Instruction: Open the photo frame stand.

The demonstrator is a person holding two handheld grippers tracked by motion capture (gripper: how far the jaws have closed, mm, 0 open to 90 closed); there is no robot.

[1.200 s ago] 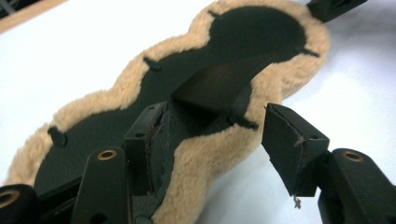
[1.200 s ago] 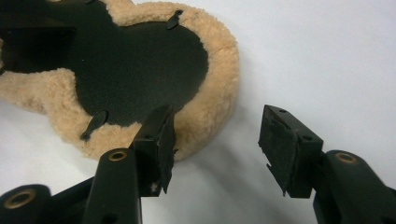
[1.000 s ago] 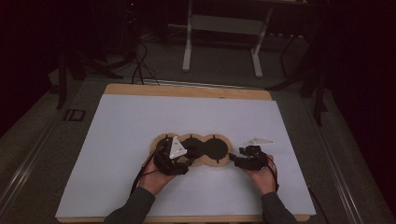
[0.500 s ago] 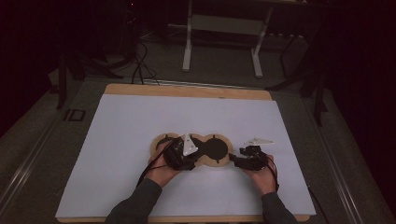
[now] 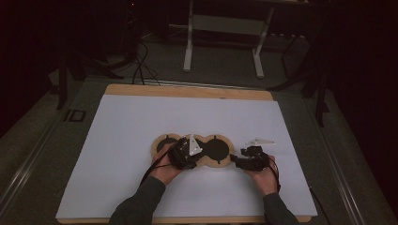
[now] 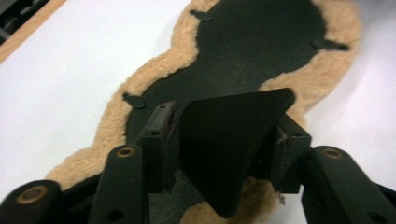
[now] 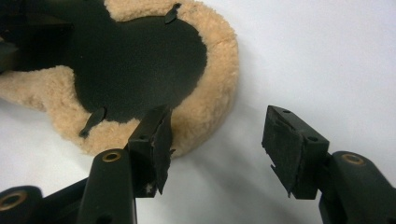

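A three-lobed pad with a tan fleece rim and a black face lies on the white sheet. My left gripper sits over its middle lobe. In the left gripper view its jaws have just been closing, and the left gripper is shut on a raised black flap of the pad, which both pads touch. My right gripper rests at the pad's right end. In the right gripper view the right gripper is open beside the fleece rim, with only white sheet between its fingers.
The white sheet covers a wooden board whose edge shows at the back. Behind the table stand a metal frame and loose cables on a dark floor. Both forearms come in from the bottom.
My left gripper has slid right from the pad's left lobe to its middle lobe. The right hand has kept still.
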